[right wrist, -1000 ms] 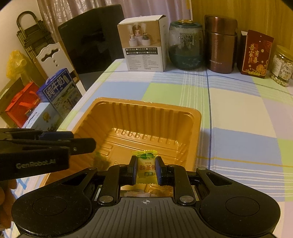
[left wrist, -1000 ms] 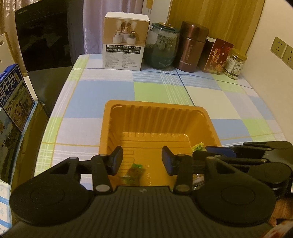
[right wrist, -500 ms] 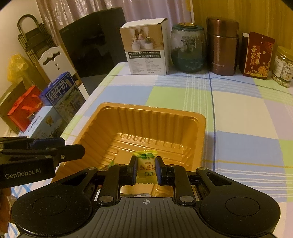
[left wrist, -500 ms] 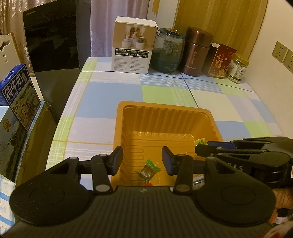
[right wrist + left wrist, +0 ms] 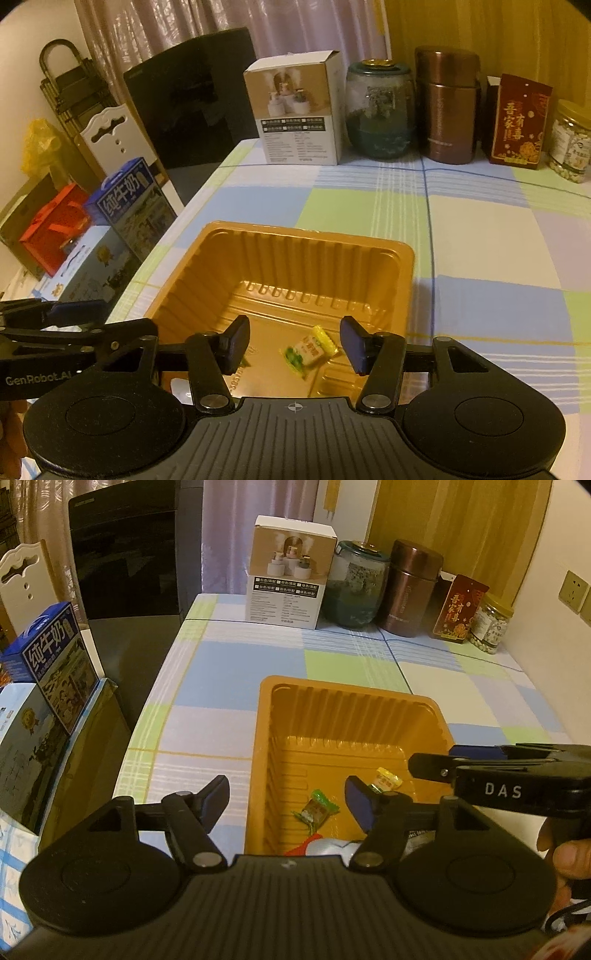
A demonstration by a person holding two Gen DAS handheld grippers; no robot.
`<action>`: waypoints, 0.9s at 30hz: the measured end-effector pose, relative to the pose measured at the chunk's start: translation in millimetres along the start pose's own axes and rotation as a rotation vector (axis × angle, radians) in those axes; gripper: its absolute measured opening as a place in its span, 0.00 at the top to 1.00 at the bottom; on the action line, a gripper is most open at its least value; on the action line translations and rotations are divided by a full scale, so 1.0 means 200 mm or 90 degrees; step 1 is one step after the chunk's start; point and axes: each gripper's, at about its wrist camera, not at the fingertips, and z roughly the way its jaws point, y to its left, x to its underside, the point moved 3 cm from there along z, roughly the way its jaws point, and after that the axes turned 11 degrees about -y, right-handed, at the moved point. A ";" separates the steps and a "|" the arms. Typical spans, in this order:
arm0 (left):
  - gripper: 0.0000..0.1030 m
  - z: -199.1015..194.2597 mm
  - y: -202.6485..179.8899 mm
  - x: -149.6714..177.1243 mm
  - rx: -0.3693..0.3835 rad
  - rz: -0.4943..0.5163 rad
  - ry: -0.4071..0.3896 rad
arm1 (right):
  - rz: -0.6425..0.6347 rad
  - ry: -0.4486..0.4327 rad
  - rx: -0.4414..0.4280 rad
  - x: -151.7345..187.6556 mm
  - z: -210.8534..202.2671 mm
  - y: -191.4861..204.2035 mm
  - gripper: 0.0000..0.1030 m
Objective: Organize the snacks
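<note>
Snacks: yellow candy (image 5: 309, 350) in orange tray (image 5: 404, 258), both tools (image 5: 286, 798) (image 5: 293, 343) agape; left view adds green-wrapped candy (image 5: 315, 809)

the ribbed plastic tray (image 5: 402, 258) is orange. the small wrapped candy (image 5: 309, 350) in it is yellow, white and green; the other wrapped candy (image 5: 314, 809) is brown with green ends. the checked cloth on the table (image 5: 480, 236) shows blue, green, white and lilac squares. both grippers' fingers (image 5: 236, 341) are black with blue pads.

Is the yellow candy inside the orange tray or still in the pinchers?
Inside. The yellow candy lies on the orange tray floor, and the right gripper is open around nothing.
</note>
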 end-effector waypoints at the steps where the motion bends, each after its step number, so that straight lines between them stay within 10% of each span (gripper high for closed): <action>1: 0.34 -0.02 0.00 0.00 -0.001 -0.001 -0.002 | 0.000 -0.001 0.001 0.00 -0.01 0.00 0.47; 15: 0.05 -0.39 -0.07 0.01 0.026 -0.028 -0.043 | 0.034 -0.006 0.040 0.03 -0.40 0.00 0.35; 27: 0.01 -0.74 -0.17 0.15 0.033 -0.052 -0.053 | 0.078 -0.008 0.057 0.21 -0.81 0.02 0.23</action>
